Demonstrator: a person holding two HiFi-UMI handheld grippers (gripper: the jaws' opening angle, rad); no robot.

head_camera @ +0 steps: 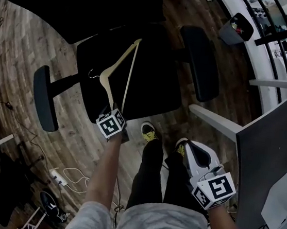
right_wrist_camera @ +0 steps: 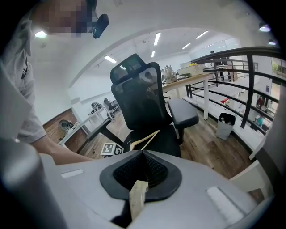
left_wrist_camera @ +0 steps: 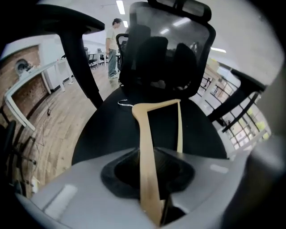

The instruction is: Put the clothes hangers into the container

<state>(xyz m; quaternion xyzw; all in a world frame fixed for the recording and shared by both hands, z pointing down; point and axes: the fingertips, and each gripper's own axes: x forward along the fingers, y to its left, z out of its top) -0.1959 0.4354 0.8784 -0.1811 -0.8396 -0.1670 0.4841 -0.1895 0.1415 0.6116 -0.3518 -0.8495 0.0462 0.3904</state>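
**Hanger held over the chair seat**

A wooden clothes hanger [left_wrist_camera: 145, 138] is clamped by one of its arms in the left gripper [head_camera: 113, 114], whose jaws are closed narrowly on the wood. The hanger is held out over the black seat of an office chair [head_camera: 152, 81]. Its metal hook [head_camera: 91, 74] is turned toward the left armrest [head_camera: 45, 99], and its crossbar runs back toward the gripper beside the clamped arm. Whether the far end is touching the seat cannot be told.

The right gripper [head_camera: 197, 153] is held low and near the person's right leg, well apart from the chair. It is just off the left edge of the grey table [head_camera: 268, 152], as seen in the head view. Its jaws are closed on a short pale wooden stub [right_wrist_camera: 137, 196], of which only the end is seen between them; what it belongs to cannot be made out.

A white sheet [head_camera: 283, 198] is seen lying toward the table's right edge. A small bin [head_camera: 236, 28] is seen on the wooden floor beyond the chair, beside a railing.
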